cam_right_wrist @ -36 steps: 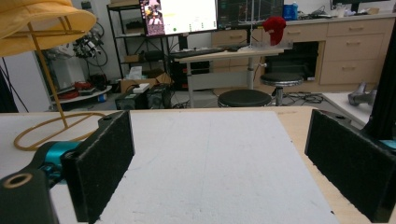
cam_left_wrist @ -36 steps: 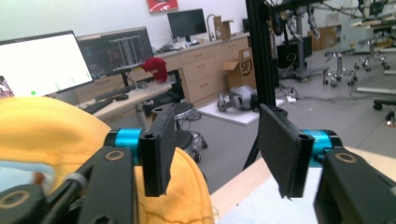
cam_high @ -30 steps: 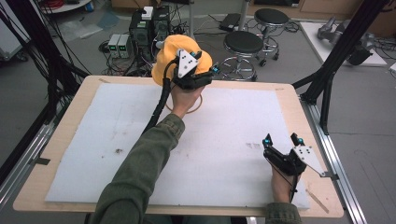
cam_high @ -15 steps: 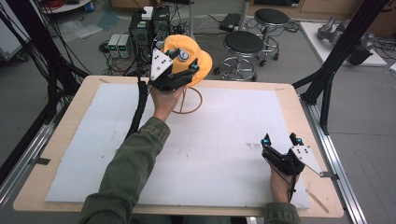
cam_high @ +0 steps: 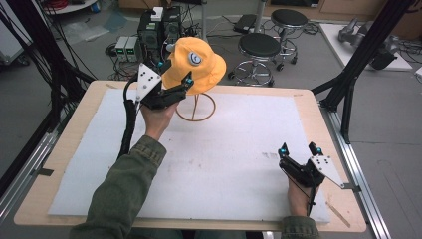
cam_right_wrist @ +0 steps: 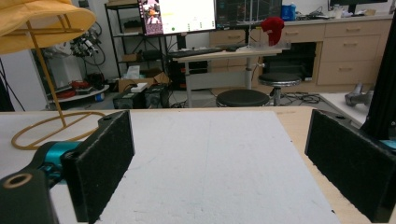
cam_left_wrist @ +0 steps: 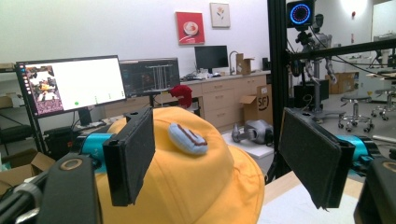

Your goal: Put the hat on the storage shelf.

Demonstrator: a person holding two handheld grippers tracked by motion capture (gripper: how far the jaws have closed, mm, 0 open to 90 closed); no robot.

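behind table (cam_high: 318, 107), stools (cam_high: 259, 47), electronics boxes (cam_high: 159, 27), black frame legs (cam_high: 356, 74)

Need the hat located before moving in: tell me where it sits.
In the high view, the orange hat sits atop the wire stand at the table's far edge, beside the open left gripper.

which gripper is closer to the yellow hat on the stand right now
Left. The left gripper is raised right beside the yellow hat, jaws open alongside its brim. The right gripper sits low near the table's near right corner, open, well away from it.
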